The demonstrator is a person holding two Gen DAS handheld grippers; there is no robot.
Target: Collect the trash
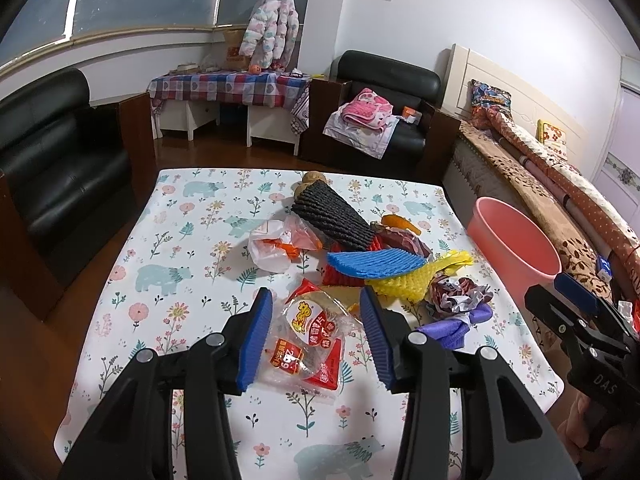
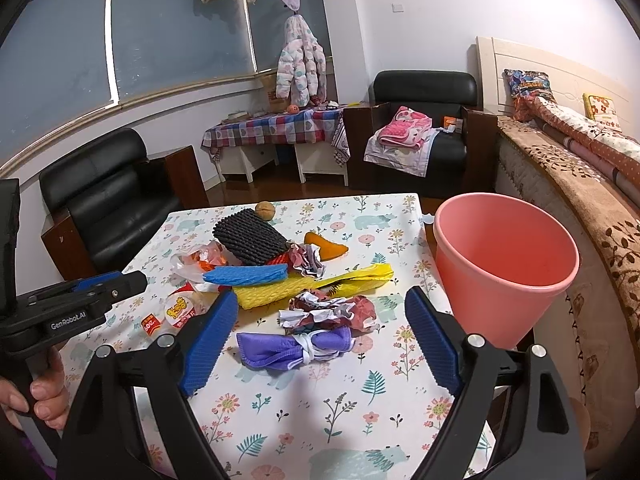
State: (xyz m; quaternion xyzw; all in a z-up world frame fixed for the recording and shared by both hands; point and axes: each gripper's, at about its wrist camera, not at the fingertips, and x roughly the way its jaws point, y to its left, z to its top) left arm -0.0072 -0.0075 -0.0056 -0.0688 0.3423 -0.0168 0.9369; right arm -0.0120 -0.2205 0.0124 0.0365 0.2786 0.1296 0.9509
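Trash lies piled on the floral tablecloth (image 1: 192, 248). My left gripper (image 1: 316, 312) is open, its blue pads either side of a clear red-and-white snack wrapper (image 1: 308, 340). My right gripper (image 2: 320, 320) is open above a purple face mask (image 2: 296, 348) and crumpled paper (image 2: 332, 308). Beyond lie yellow foam netting (image 2: 304, 284), blue foam netting (image 2: 248, 274), black foam netting (image 2: 250, 238), a clear plastic bag (image 1: 272, 244) and an orange peel (image 2: 324, 246). A pink bin (image 2: 500, 264) stands at the table's right edge.
A walnut (image 2: 265, 210) sits near the table's far edge. Black armchairs (image 2: 108, 196) stand left and behind, a bed (image 2: 580, 184) on the right, and a checked-cloth side table (image 2: 276, 126) at the back.
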